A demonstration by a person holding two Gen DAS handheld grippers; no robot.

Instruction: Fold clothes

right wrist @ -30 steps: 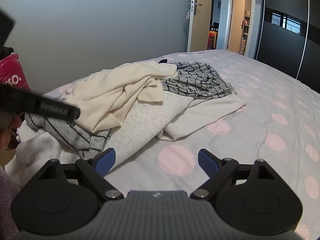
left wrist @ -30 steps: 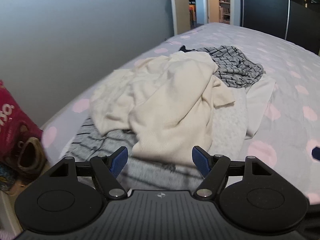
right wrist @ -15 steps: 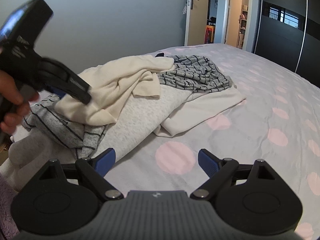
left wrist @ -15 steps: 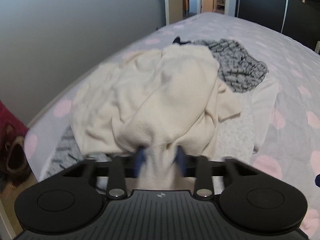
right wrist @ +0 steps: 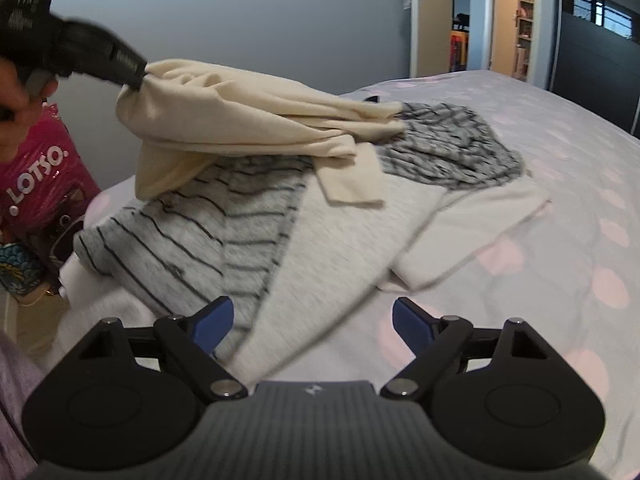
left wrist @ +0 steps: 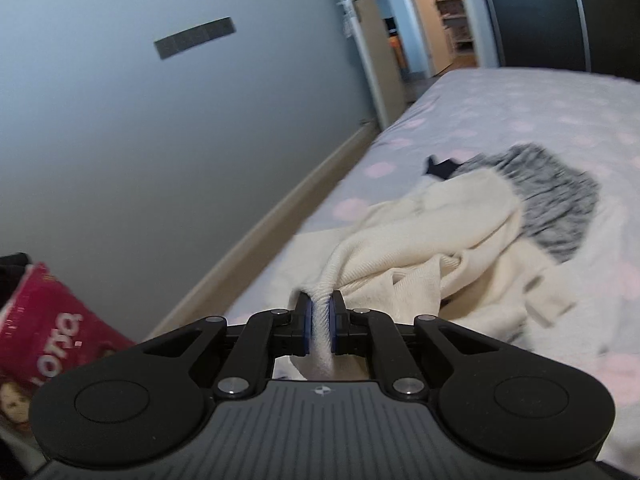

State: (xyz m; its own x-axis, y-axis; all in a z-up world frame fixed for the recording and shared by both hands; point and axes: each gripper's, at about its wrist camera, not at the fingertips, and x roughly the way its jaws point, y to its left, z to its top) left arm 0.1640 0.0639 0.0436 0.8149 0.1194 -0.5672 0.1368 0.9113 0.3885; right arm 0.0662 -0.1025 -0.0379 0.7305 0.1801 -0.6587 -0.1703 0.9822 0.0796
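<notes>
While the left claw (left wrist: 319, 330) is pinching a ribbed edge of the cream sweater (right wrist: 256, 120) and its jaws are closing tight on the fabric, the folding itself is only just beginning. That sweater is hanging from the grip at its near end, with the rest of it trailing over the heap, so nothing is laid flat yet. The right claw (right wrist: 308, 322) is hovering over the near side of the pile with its jaws wide apart, narrowing slightly, and nothing between them. Beneath and beside the sweater, a grey striped top (right wrist: 208, 224), a pale grey garment (right wrist: 340, 248), a white piece (right wrist: 480, 220) and a dark patterned knit (right wrist: 448, 144) are all lying crumpled and overlapping, none of them folded. Judging by this, almost the whole task is waiting to be done. The bed (right wrist: 560, 140), covered in a lilac sheet with pink dots, is offering plenty of bare room to the right. Grey wall, an open doorway and dark wardrobe doors are standing behind, and a pink bag (right wrist: 36, 184) is sitting by the bed's edge.
</notes>
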